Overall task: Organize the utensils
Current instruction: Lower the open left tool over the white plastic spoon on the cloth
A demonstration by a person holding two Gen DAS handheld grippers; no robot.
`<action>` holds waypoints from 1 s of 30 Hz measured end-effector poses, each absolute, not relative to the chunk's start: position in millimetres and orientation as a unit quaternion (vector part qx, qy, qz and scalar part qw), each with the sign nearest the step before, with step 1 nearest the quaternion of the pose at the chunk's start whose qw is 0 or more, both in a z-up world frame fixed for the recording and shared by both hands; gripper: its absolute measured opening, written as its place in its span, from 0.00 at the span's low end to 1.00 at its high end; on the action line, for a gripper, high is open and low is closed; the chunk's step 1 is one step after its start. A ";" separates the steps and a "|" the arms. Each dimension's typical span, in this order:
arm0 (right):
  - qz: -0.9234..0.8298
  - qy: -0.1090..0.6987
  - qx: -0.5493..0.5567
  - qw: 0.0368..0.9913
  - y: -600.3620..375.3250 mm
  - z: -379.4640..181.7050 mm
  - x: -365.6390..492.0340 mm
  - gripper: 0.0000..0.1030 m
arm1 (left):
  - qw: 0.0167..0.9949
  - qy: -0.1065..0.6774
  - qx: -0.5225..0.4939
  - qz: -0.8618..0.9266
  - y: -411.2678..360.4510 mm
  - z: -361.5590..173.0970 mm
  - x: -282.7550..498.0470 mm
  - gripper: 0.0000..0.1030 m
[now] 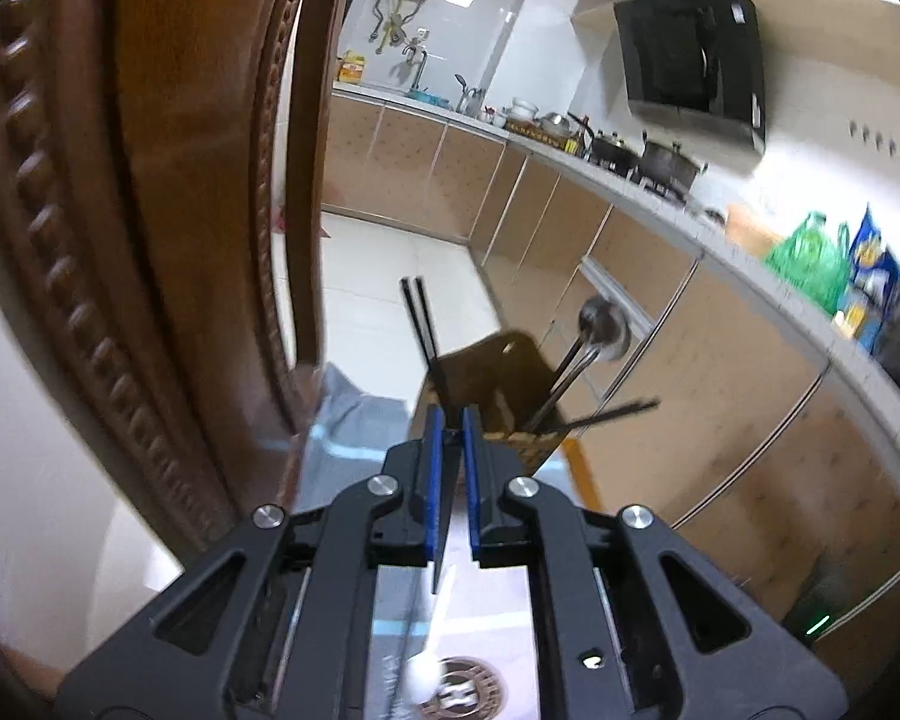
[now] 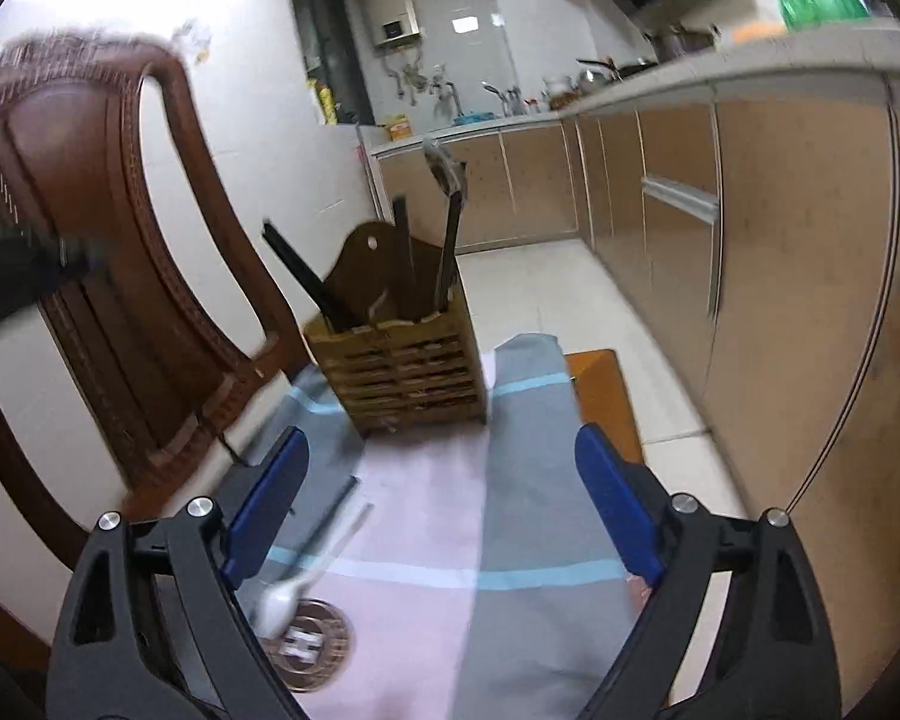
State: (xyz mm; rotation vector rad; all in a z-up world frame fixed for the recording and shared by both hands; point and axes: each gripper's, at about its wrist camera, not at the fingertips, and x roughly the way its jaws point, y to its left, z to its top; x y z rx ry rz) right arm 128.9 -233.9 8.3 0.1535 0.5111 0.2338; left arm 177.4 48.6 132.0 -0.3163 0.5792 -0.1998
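Kitchen cabinets (image 2: 750,228) and pale floor tiles stand behind a worktop (image 2: 600,384) covered with a striped cloth (image 2: 510,510). Beside it is a carved wooden chair (image 2: 90,228). On the cloth stands a wooden utensil holder (image 2: 402,366) with dark chopsticks and a ladle (image 1: 600,324) inside. The left hand-held gripper (image 1: 452,420) is closed on a pair of black chopsticks (image 1: 420,324) near the holder. The right hand-held gripper (image 2: 444,450) is wide open, holding nothing. A white spoon (image 2: 282,600) lies on the cloth.

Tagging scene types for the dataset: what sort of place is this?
A home kitchen, most likely: a range hood over pots on a stove, a sink faucet, and a wall water heater.
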 end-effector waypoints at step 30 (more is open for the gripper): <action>0.152 0.308 0.178 0.922 -262.5 -8.9 154.8 0.86 | 0.911 0.371 -0.149 -0.103 13.0 95.6 314.4 0.56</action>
